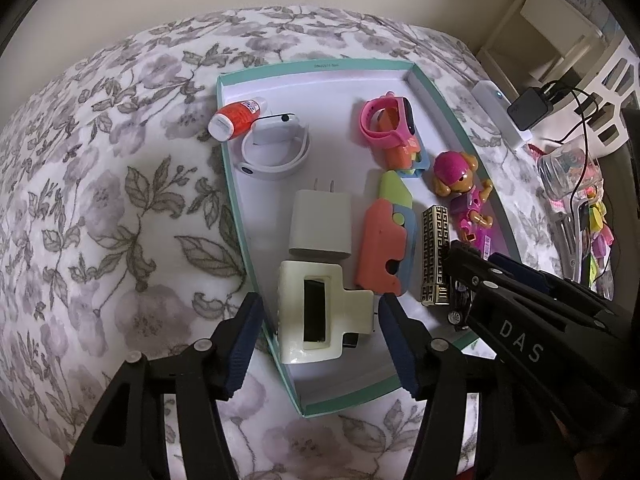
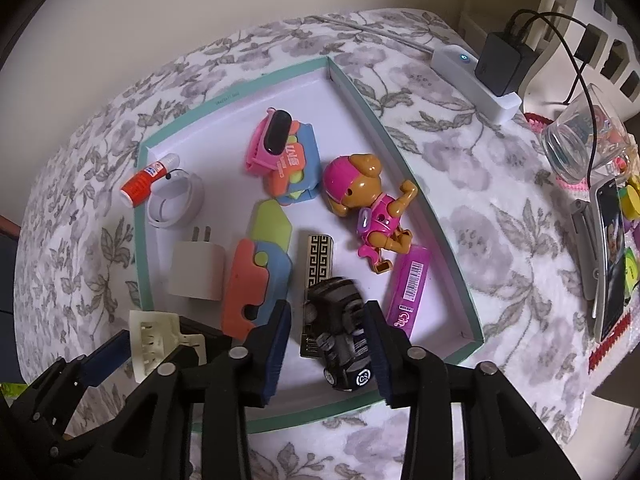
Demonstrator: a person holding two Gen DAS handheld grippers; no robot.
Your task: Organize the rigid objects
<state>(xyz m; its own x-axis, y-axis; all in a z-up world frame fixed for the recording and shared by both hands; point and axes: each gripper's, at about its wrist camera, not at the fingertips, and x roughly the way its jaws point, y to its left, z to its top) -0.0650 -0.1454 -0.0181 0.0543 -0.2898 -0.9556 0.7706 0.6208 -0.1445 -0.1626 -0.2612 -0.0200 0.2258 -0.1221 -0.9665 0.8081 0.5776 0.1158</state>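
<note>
Left wrist view: left gripper (image 1: 318,314) spread, straddling cream hair clip (image 1: 316,310); pads clear; rigid, light, prob. glossy; grip across body.

The right gripper (image 2: 326,344) is straddling a black toy car (image 2: 343,340) at six o'clock inside the teal-rimmed tray (image 2: 432,216), pads standing clear; a pink-helmeted toy dog (image 2: 368,196) is lying toward one o'clock.

From my left wrist view, the right tongs (image 1: 460,268) cover most of the black toy car (image 1: 458,312), and only 1 end of the purple box (image 1: 486,245) shows. In the right wrist view the cream hair clip (image 2: 154,340) is half hidden behind the left tongs (image 2: 148,340). The tray (image 2: 236,98) label print is too small to read.
</note>
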